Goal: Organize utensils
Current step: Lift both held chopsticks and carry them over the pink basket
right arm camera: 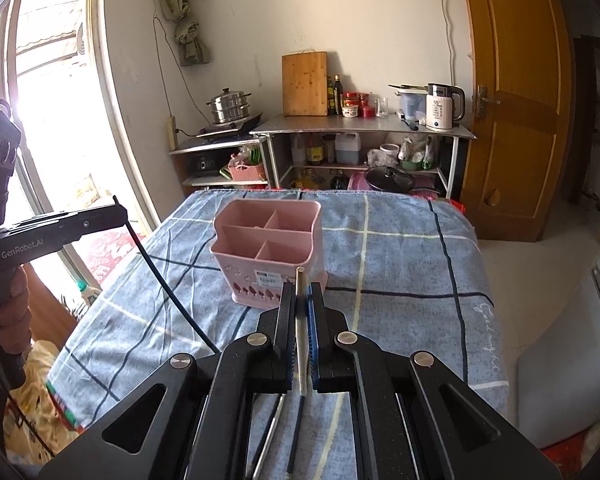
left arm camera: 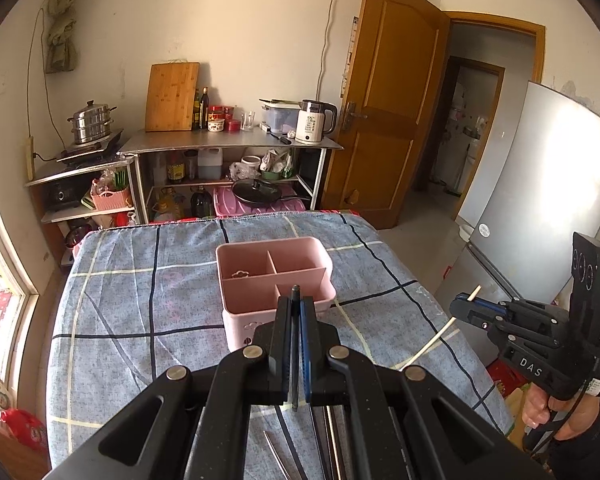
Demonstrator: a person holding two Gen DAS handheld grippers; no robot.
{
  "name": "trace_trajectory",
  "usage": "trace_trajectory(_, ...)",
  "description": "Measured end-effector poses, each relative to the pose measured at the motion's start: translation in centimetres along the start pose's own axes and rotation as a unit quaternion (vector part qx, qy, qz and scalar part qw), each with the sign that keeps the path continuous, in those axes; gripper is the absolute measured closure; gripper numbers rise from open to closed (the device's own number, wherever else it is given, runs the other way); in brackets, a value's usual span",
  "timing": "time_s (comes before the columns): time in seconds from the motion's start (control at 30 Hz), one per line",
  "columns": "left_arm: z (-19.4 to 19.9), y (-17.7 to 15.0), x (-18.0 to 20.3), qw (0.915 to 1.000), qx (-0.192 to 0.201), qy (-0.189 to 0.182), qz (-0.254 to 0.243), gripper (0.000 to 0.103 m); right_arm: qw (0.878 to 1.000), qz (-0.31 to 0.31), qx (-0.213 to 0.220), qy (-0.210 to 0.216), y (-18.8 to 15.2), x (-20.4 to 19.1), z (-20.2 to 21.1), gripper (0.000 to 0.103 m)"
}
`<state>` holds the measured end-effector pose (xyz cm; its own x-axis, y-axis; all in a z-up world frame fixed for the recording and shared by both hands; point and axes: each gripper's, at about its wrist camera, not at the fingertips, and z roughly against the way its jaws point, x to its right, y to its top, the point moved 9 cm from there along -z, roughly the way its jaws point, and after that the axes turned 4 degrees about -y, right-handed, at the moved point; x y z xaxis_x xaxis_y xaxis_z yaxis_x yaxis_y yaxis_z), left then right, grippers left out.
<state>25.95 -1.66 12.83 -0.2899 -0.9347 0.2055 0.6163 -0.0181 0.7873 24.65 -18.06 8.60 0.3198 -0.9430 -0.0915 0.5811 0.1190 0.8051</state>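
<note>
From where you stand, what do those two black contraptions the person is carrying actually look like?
Both are matte black plastic pistol-grip tools with scissor-like linkages, silver rivets and blue finger pads. The right gripper bears white "DAS" lettering, a small green light and a flat black plate on top. The left gripper reads "GenRobot.AI". Thin black cables hang below the handles. The right hand wears a dark sleeve.

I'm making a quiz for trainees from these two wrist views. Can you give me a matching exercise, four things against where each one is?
Things:
1. black chopstick
2. pale chopstick
3. pink utensil holder
4. white kettle

Places:
A. on the steel counter by the wall
B. clamped in the left tongs
C. standing on the checked tablecloth
D. clamped in the right tongs

Pairs: 1-B, 2-D, 3-C, 4-A
</note>
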Motion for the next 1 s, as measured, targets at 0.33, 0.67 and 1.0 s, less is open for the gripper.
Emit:
trace_trajectory(0.33,2.0,8.4,-2.5,0.9986,0.048,0.003,0.022,0.099,0.998,-0.026,0.057,0.032,7.6,-3.1,-2.1,0.098)
trace_trajectory(0.67,-0.3,11.7,-5.0,0.9976,0.061,0.023,0.023,0.099,0.995,-0.052,0.066,0.045,9.9,-3.9,-7.0,0.097)
trace_trajectory(1.0,-5.9,8.0,-8.0,0.9979,0.013,0.028,0.058,0.099,0.997,-0.052,0.023,0.044,7.6,-4.1,-10.9,0.097)
